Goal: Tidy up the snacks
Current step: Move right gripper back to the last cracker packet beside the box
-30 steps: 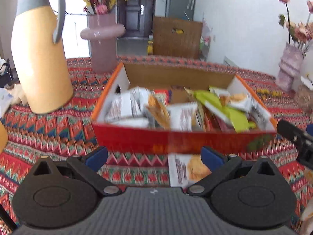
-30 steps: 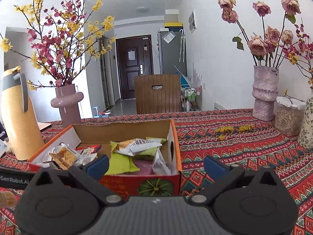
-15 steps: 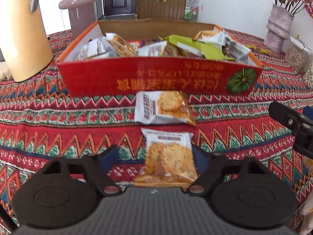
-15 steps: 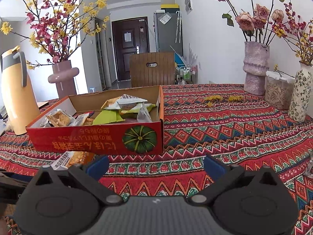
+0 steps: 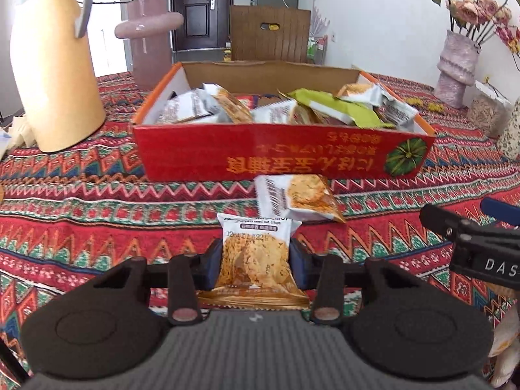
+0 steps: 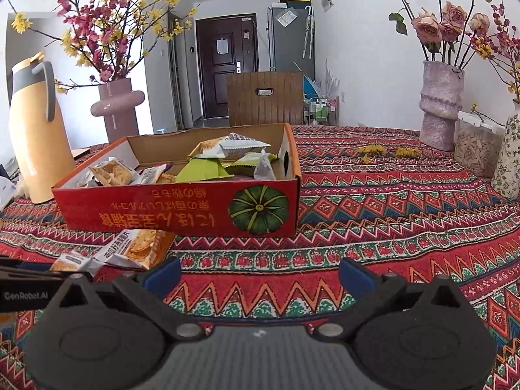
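On the patterned tablecloth, just before the red snack box, an oat crisp packet is clamped by the just-closed left gripper; it should be lifted level. The right gripper is held wide, empty.

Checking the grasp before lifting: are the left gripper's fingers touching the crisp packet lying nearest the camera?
Touching. In the left wrist view, both fingers of the left gripper press against the sides of the crisp packet.
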`<state>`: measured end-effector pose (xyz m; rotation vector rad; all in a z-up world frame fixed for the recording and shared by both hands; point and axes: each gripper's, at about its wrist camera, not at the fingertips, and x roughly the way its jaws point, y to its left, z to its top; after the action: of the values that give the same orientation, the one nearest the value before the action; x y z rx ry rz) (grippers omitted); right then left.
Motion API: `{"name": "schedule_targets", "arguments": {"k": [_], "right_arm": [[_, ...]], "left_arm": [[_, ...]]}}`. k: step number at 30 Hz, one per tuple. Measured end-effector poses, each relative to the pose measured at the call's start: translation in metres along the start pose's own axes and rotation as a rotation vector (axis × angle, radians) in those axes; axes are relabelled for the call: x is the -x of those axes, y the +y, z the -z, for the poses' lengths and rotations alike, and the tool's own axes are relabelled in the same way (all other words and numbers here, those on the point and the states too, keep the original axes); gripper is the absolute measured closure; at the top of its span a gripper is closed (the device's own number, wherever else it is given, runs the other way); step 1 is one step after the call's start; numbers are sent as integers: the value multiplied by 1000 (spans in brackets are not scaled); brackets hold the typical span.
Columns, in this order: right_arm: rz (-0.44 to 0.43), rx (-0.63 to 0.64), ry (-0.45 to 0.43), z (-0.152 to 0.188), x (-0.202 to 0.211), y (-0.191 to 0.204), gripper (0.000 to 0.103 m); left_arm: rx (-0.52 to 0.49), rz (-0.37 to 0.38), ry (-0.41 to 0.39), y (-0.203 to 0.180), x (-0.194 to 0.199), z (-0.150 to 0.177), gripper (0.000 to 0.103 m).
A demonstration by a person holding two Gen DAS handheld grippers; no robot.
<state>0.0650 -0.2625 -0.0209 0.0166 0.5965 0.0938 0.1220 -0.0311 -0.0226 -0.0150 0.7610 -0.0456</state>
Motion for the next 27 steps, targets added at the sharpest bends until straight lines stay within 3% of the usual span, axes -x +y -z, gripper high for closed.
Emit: {"name": "schedule_targets", "arguments": {"k": [16,27], "right_arm": [[-73,72,40,-13,-20,61,0],[-101,119,129,-30,-61,110,0]], "left_arm": [[108,-122,-203,77,10,-11,60],[163,-133,-239,92,2,-5,60]]}}
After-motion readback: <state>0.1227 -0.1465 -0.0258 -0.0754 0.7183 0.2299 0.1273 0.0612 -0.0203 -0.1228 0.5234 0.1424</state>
